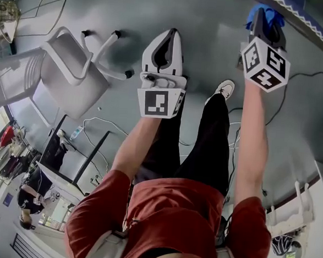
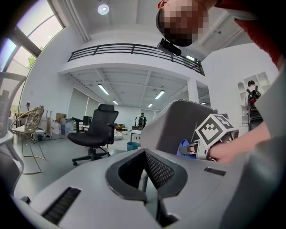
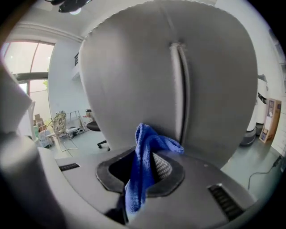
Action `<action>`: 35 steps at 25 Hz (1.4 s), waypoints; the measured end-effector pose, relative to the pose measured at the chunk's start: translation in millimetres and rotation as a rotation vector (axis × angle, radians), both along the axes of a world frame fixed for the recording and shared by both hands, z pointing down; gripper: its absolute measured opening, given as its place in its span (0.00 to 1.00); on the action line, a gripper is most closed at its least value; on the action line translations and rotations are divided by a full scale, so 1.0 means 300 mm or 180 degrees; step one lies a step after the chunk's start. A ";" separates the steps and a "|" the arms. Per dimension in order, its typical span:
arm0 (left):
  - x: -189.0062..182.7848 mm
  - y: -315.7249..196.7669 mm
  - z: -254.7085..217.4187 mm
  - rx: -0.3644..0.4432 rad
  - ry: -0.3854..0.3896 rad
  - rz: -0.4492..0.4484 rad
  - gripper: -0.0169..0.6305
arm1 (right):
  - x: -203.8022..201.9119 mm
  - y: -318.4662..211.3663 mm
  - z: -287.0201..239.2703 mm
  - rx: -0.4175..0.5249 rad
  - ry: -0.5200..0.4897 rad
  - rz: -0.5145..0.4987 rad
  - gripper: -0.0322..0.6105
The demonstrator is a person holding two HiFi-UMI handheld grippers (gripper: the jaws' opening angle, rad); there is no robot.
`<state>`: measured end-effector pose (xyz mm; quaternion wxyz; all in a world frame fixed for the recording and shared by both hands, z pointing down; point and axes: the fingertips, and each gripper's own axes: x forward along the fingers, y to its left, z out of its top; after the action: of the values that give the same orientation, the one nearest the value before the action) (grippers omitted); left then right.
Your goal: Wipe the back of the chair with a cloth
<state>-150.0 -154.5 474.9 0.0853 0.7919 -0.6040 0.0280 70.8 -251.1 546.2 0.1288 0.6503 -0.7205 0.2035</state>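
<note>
Open-plan hall, grey floor [image 1: 208,16], glazing along one side.

1. Right gripper [image 3: 143,176]: your jaws are clamped on a blue cloth [image 3: 144,154]. One fold stands up past the tips and the rest hangs back toward you.
2. Chair back [image 3: 134,80]: a grey padded shell that fills the right gripper view, dead ahead at 12 o'clock. Its seam, taken here as the long axis, runs from 6 to 12 o'clock. The cloth sits at the shell or just short of it; contact cannot be confirmed.
3. Left gripper [image 2: 145,172]: jaws together, nothing held. From it the chair back lies at 1 o'clock, beyond reach of its tips.
4. Judgement: your right hand is the nearer, so the stroke is its work, along the seam.
5. Beyond: a black office chair [image 2: 96,129] at 10 o'clock in the left gripper view, and a white chair [image 1: 72,64] tipped over on the floor.
</note>
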 end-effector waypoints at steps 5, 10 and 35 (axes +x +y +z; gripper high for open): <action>-0.110 0.034 0.044 -0.0093 -0.0070 0.0002 0.05 | -0.261 -0.041 -0.044 0.0114 0.0084 -0.0446 0.14; -0.186 0.038 0.014 -0.0041 -0.0022 -0.0166 0.05 | -0.339 -0.061 -0.055 0.0103 0.0069 -0.0415 0.14; 0.482 0.096 -0.027 -0.0007 -0.0067 0.0687 0.05 | 0.255 0.351 -0.128 0.0269 0.0183 0.0049 0.14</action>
<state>-5.5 -125.7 466.7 0.0763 0.8519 -0.5161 0.0461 147.3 -145.9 507.8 0.1203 0.6663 -0.7194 0.1550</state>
